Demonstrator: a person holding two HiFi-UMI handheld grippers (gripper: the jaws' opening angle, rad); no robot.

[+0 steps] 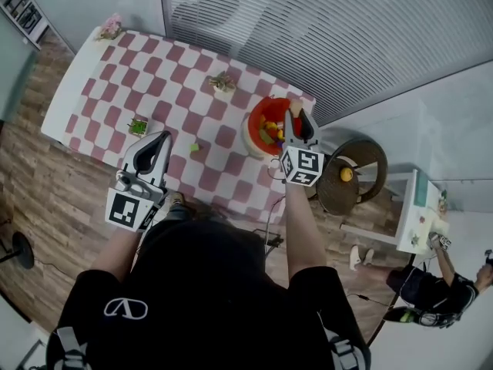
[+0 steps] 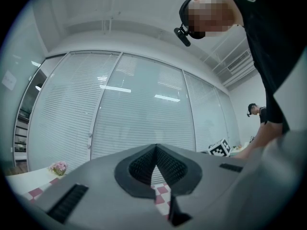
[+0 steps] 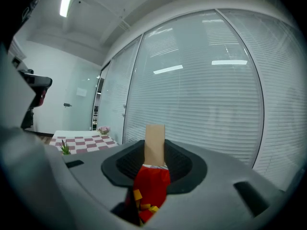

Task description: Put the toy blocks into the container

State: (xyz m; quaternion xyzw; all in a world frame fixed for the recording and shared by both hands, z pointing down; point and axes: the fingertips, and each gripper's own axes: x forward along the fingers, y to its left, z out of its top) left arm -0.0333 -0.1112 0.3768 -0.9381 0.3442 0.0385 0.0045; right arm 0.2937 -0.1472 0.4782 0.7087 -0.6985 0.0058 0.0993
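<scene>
A red container (image 1: 257, 120) with several coloured blocks inside stands on the right end of the checkered table (image 1: 115, 75). My right gripper (image 1: 296, 116) hangs over its right rim, shut on a tan block (image 1: 294, 107). In the right gripper view the tan block (image 3: 154, 137) stands upright between the pads, with the red container (image 3: 152, 191) showing below. A small green block (image 1: 194, 147) lies on the cloth left of the container. My left gripper (image 1: 156, 151) hovers at the table's near edge, shut and holding nothing; its pads (image 2: 144, 166) meet at the tip.
Two small potted plants (image 1: 139, 126) (image 1: 222, 82) and a pink flower (image 1: 110, 27) stand on the cloth. A round wicker stool (image 1: 353, 174) with a yellow ball is right of the table. Another person (image 1: 431, 287) is on the floor at the right.
</scene>
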